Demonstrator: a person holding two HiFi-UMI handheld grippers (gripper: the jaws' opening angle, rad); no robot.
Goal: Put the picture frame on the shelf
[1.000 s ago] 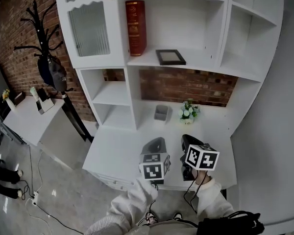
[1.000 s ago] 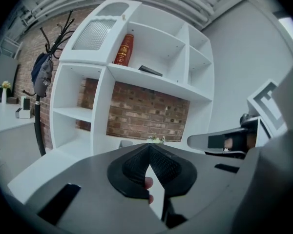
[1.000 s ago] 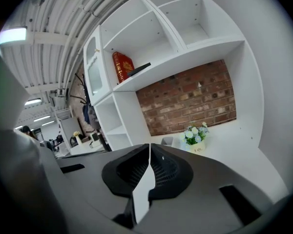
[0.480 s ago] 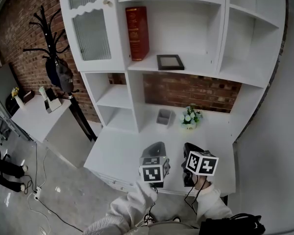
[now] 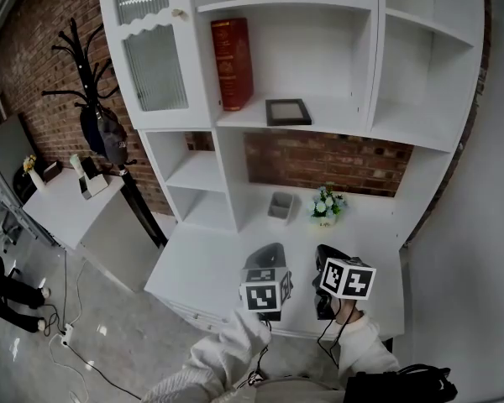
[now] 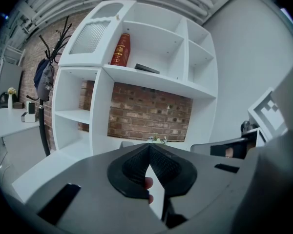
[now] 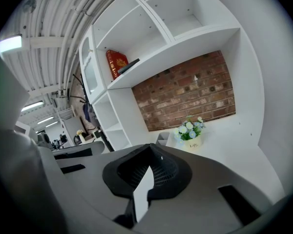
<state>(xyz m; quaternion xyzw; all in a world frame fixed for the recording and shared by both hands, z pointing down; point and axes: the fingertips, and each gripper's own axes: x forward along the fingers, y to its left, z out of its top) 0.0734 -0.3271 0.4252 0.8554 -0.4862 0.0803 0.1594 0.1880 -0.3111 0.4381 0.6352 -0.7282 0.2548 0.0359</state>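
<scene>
The picture frame (image 5: pixel 288 112) lies flat on the shelf (image 5: pixel 340 117) (beside a red book (image 5: pixel 233 64)); left gripper (image 5: pixel 266 255) and right gripper (image 5: pixel 327 257) hover low, fingers pressed together, empty.

Brick wall (image 5: pixel 34 57) (black coat stand (image 5: pixel 86 78) alongside)

Loose white sleeves (image 5: pixel 235 342). The left gripper (image 5: pixel 267 257) and right gripper (image 5: pixel 325 257) are grey with black ribbed pads (image 6: pixel 132 167), each bearing a cube (image 5: pixel 261 288) of black-and-white square markers; a thin black cable (image 5: pixel 321 341) hangs by the right.
</scene>
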